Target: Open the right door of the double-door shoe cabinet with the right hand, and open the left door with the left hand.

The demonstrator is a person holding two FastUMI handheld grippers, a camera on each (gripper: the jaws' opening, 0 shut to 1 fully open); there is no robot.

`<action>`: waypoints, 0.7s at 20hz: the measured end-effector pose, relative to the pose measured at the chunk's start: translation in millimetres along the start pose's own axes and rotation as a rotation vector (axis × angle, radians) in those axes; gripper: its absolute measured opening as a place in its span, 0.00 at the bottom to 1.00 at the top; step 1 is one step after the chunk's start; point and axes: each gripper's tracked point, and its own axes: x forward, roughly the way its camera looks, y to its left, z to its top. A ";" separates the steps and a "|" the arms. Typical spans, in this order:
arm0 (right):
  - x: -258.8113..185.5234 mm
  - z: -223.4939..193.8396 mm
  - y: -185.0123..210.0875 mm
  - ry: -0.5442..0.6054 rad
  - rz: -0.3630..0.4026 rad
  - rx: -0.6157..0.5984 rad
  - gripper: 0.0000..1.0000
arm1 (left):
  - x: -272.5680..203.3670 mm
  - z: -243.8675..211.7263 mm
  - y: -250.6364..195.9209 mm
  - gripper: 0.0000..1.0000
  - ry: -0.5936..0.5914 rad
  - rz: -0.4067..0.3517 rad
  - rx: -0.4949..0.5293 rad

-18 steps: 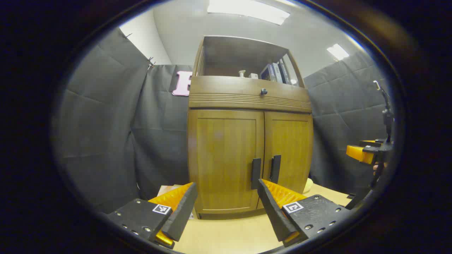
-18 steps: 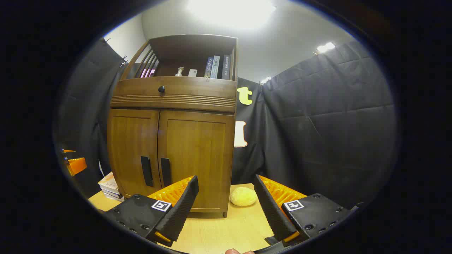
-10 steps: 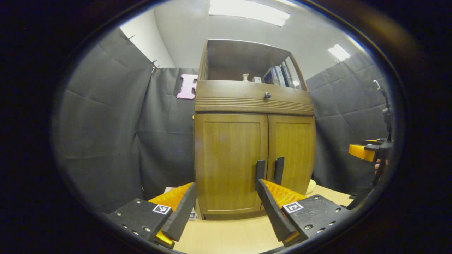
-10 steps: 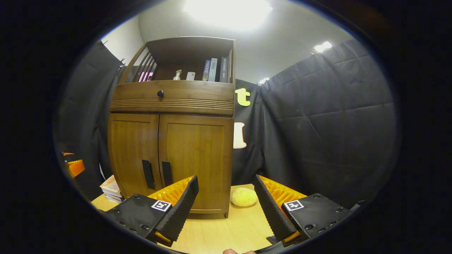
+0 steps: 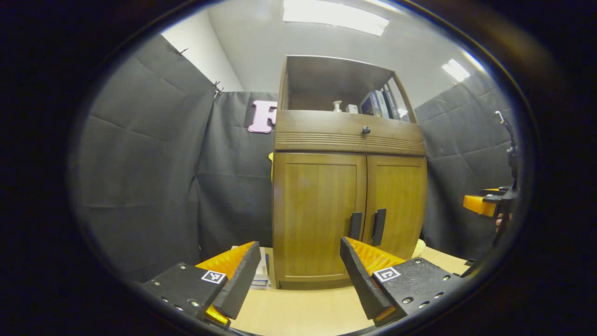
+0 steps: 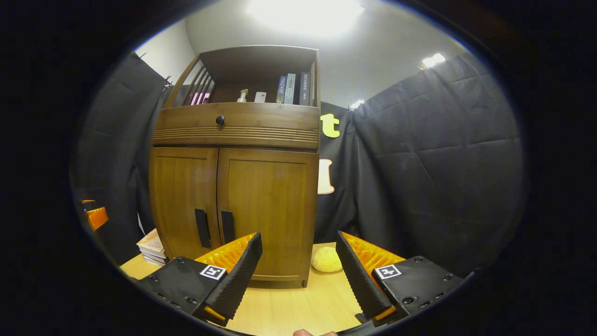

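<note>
Shoe cabinet (image 6: 235, 186) doors shut; book spines (image 6: 292, 88) illegible.

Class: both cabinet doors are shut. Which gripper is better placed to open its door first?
Right, marginally: the right gripper is open with the right door's handle just beside its fingers; both grippers stand apart from the cabinet.

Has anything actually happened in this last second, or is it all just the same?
Only small moves. In the left gripper view the cabinet has slid rightward, so the left tongs swung a little left, baring a stack of books. In the right gripper view it drifted slightly right too. Nothing was gripped: both doors stay shut, and both tongs, including the right tongs, stay open.
</note>
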 end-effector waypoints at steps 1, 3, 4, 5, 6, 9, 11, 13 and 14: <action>4.3 0.8 4.8 -0.001 0.013 0.005 1.00 | -3.9 -0.5 1.8 1.00 0.002 0.009 0.001; 13.3 3.5 16.9 -0.005 0.043 0.009 1.00 | -12.6 -2.5 8.4 1.00 0.007 0.033 0.010; 18.4 4.5 22.4 -0.006 0.055 0.008 1.00 | -15.5 -2.0 12.0 1.00 0.008 0.044 0.017; 25.1 5.5 29.3 -0.005 0.072 0.009 1.00 | -15.8 -3.6 15.0 1.00 0.014 0.055 0.021; 30.3 6.5 34.8 -0.003 0.088 0.011 1.00 | -16.8 -5.9 16.2 1.00 0.022 0.066 0.022; 51.0 10.2 53.6 0.000 0.133 0.024 1.00 | -19.7 -3.6 19.0 1.00 0.023 0.101 0.019; 63.3 11.1 68.0 0.010 0.174 0.055 1.00 | -22.4 -4.5 21.4 1.00 0.031 0.128 0.023; 78.3 13.2 78.5 0.009 0.197 0.061 1.00 | -23.4 -9.5 21.1 1.00 0.050 0.149 0.020; 86.1 14.0 83.6 0.006 0.207 0.053 1.00 | -24.5 -12.2 21.0 1.00 0.063 0.160 0.017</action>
